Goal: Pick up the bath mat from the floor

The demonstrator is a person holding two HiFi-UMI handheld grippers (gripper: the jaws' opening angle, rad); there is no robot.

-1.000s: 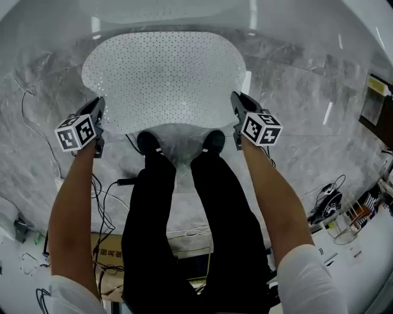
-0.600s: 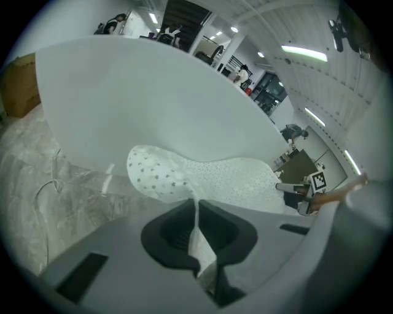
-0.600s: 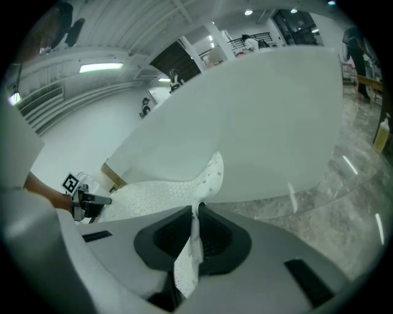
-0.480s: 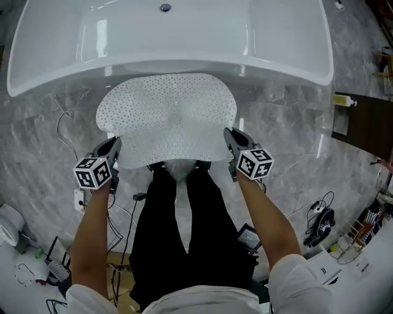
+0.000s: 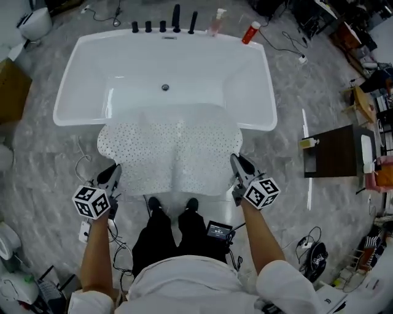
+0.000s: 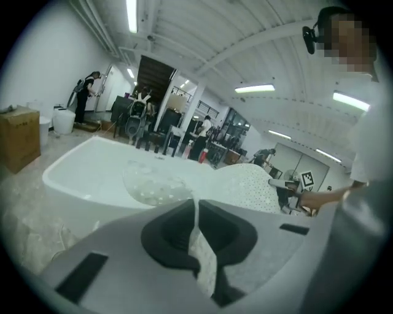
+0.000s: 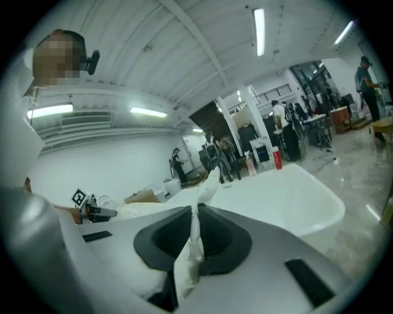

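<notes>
The bath mat (image 5: 172, 150) is white, dotted with small holes, and hangs off the floor, stretched between my two grippers in front of the tub. My left gripper (image 5: 115, 170) is shut on the mat's near left corner. In the left gripper view a thin fold of the mat (image 6: 199, 245) is pinched between the closed jaws of that gripper (image 6: 195, 211). The mat's near right corner is clamped in my right gripper (image 5: 236, 162), which is also shut. The right gripper view shows a strip of mat (image 7: 187, 257) squeezed in its closed jaws (image 7: 195, 221).
A white bathtub (image 5: 80, 92) lies just beyond the mat, with black taps (image 5: 177, 18) and a red bottle (image 5: 247, 32) at its far rim. A dark side table (image 5: 334, 150) stands at the right, a cardboard box (image 5: 12, 86) at the left. Cables (image 5: 83, 162) trail over the marble floor by the person's feet (image 5: 155, 204).
Both grippers have risen a long way with the mat still clamped. The mat has come up off the floor, and the whole tub has come into the head view.
</notes>
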